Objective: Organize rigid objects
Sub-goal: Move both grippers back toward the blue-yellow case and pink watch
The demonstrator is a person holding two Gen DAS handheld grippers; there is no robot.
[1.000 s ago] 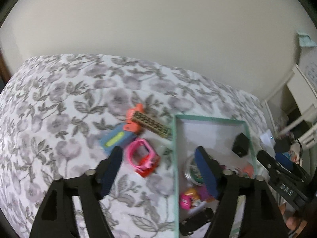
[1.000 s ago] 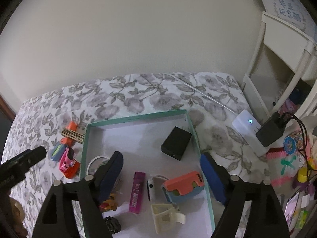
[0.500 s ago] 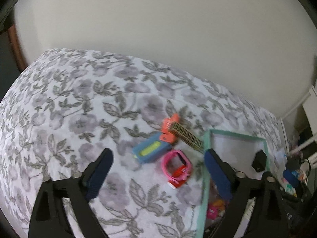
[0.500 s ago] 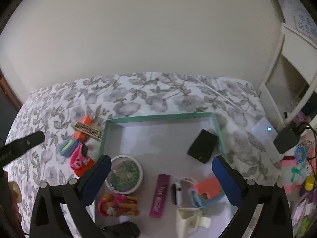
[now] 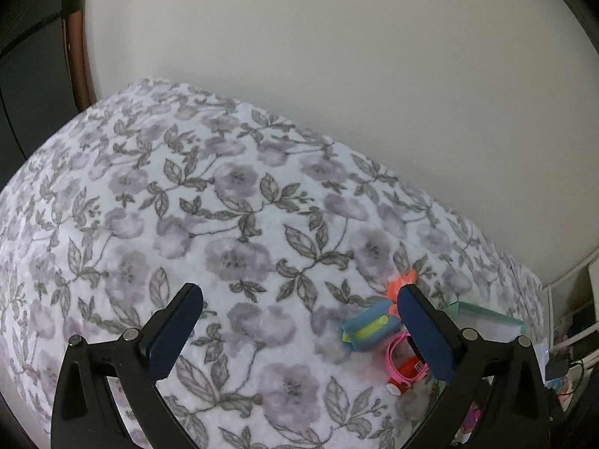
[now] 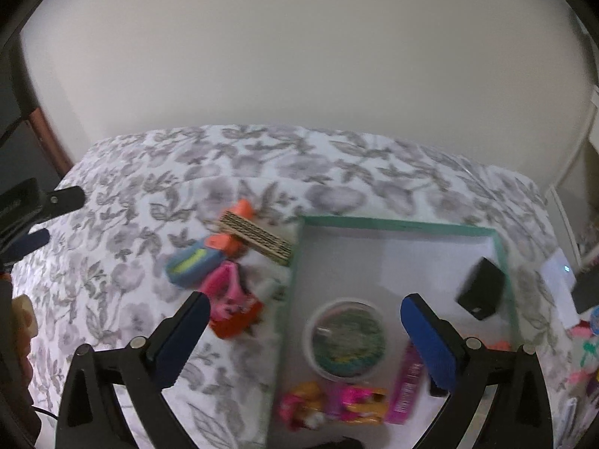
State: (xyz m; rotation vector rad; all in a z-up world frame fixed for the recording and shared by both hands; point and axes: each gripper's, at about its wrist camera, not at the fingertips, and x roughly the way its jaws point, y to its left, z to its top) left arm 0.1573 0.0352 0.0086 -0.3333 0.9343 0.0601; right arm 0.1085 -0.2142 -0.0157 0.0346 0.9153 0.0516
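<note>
Grey-flowered white bedspread (image 5: 232, 202) underneath everything, running back to a plain pale wall.

Left gripper (image 5: 299, 321): blue-padded fingers (image 5: 176, 331) spread as wide as they go, nothing between them but bare bedspread. Seen in the right wrist view as a dark shape at the left edge (image 6: 33, 217).

Right gripper (image 6: 303, 336): fingers (image 6: 426, 344) likewise fully apart, nothing gripped. Hanging over the tray's left wall, with a round white tub (image 6: 346, 338) in the gap below, not touched.

Teal-rimmed tray (image 6: 397, 222) toward the right side of the bedspread, white inside. In it: the round tub near the left wall; a black box (image 6: 481, 292) against the right wall; a pink bar (image 6: 408, 385) just right of the tub; a pink and yellow toy (image 6: 333, 404) at the near edge, blurred. Only a corner of the tray's rim (image 5: 483, 312) visible from the left wrist.

Loose on the bedspread, just outside the tray's left wall, bunched together:
- blue case with a yellow-green stripe (image 5: 368, 331)
- pink band on a red piece (image 5: 402, 364), just beside the case
- orange piece (image 5: 400, 286), partly hidden behind the left gripper's right finger
- brown ribbed block (image 6: 254, 237) lying across the orange piece, one end by the tray's far left corner
- small white item (image 6: 267, 288) against the tray wall, too blurred to name
</note>
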